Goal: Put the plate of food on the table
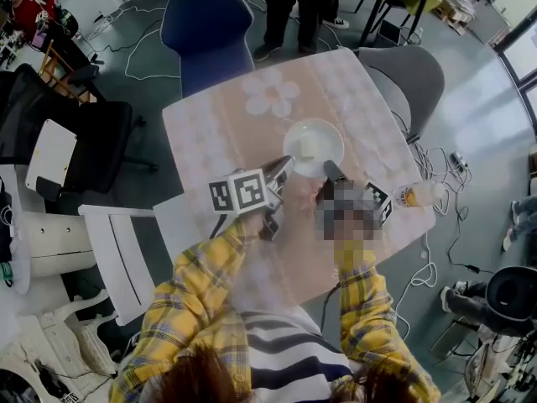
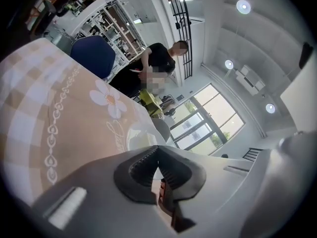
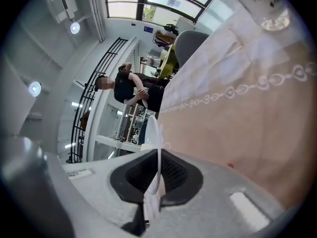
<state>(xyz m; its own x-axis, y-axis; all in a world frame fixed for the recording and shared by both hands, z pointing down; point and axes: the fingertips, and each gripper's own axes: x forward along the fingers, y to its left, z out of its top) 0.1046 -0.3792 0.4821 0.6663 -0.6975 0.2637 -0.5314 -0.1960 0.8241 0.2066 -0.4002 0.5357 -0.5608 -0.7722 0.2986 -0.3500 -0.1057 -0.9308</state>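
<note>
Covering the tabletop, a peach checked cloth with white flowers is seen. Over its middle a round white plate is clamped at opposite rims by the fingers of the left gripper and the right gripper. One pale piece of food is carried on it.

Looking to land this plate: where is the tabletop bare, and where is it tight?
Bare: the far half of the tablecloth toward the blue chair, and the strip left of the plate. Tight: the right edge, where a cup stands beside the right gripper. Both it and the left gripper grip the plate's near rim.
</note>
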